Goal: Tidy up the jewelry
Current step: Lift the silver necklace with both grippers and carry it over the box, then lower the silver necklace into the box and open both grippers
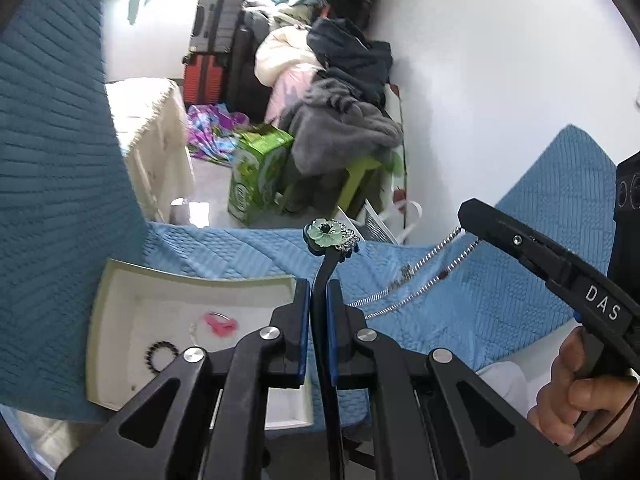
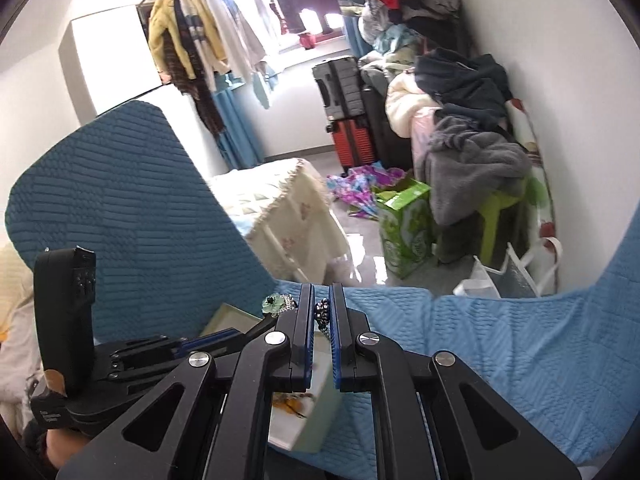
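My left gripper (image 1: 318, 282) is shut on a black hair stick (image 1: 322, 276) topped with a green flower ornament (image 1: 330, 234), held upright above the blue cover. At the right of the left wrist view, my right gripper (image 1: 466, 212) is shut on a silver chain (image 1: 416, 270), which hangs in two strands down toward the left gripper. In the right wrist view, the right gripper (image 2: 322, 286) pinches the chain's dark beads (image 2: 322, 312). The left gripper (image 2: 240, 334) and the flower ornament (image 2: 276, 304) sit to its left. Below lies a white box (image 1: 120, 320) holding a pink piece (image 1: 220, 324) and a black bead bracelet (image 1: 160, 356).
A blue quilted cover (image 1: 460, 300) spreads under both grippers, and a darker quilted backrest (image 1: 52, 160) rises at the left. A hand (image 1: 572, 392) grips the right tool. Beyond the edge are a green carton (image 1: 256, 172), suitcases (image 1: 212, 52) and piled clothes (image 1: 344, 120).
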### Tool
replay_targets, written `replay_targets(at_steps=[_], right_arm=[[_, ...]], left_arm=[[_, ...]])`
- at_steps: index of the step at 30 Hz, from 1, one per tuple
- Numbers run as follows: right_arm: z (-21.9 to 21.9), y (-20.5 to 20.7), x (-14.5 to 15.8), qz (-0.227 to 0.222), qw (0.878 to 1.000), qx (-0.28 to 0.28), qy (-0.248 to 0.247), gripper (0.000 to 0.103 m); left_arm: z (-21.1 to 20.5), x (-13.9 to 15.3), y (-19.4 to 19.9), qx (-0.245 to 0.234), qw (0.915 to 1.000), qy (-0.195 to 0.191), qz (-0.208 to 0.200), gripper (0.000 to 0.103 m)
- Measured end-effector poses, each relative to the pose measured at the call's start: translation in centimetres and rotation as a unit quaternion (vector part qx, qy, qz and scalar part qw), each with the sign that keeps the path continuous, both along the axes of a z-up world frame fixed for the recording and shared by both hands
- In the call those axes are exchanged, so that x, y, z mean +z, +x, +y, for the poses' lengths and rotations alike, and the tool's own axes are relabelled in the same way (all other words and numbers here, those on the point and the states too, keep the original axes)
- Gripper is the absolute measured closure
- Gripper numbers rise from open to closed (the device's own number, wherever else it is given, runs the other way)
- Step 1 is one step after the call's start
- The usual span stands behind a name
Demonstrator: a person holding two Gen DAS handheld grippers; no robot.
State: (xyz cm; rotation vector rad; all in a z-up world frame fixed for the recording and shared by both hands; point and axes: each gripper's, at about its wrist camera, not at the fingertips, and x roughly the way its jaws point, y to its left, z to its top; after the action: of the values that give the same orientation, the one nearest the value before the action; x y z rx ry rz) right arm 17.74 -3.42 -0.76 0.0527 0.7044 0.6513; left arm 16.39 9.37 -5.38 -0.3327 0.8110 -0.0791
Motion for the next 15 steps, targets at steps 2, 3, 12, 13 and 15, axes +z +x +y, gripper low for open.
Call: replay_targets(at_steps=[2,3,12,13,15], right_arm=[[1.2,-0.1,0.7,-0.002,1.0,0.017,0.013,0.098],[1.7,-0.2,1.0,-0.003,1.0,0.024,0.016,0.098],[5.6,-1.2,3.3,-0.024,0.998,0.064,0.013,0.098],[5.8,-1.1,3.1,-0.02,0.997,0.066,0.015,0.098],[6.3,-0.9,2.4,-0.015,0.998,0.067,0.012,0.098]], left_arm=[[1.3,0.5,-0.3,0.01,0.9999,0.003,-0.005,0.095],[1.9,0.7,-0.4,0.015,0.9999,0.002,-0.007,0.095],[5.9,1.3,-1.0,0.05,0.9985,0.007,-0.022,0.095],[6.1,1.1,-1.0,0.051,0.9985,0.007,-0.021,0.095],[6.4,0.3,-0.9,0.053,0.9984,0.01,-0.015,0.095]])
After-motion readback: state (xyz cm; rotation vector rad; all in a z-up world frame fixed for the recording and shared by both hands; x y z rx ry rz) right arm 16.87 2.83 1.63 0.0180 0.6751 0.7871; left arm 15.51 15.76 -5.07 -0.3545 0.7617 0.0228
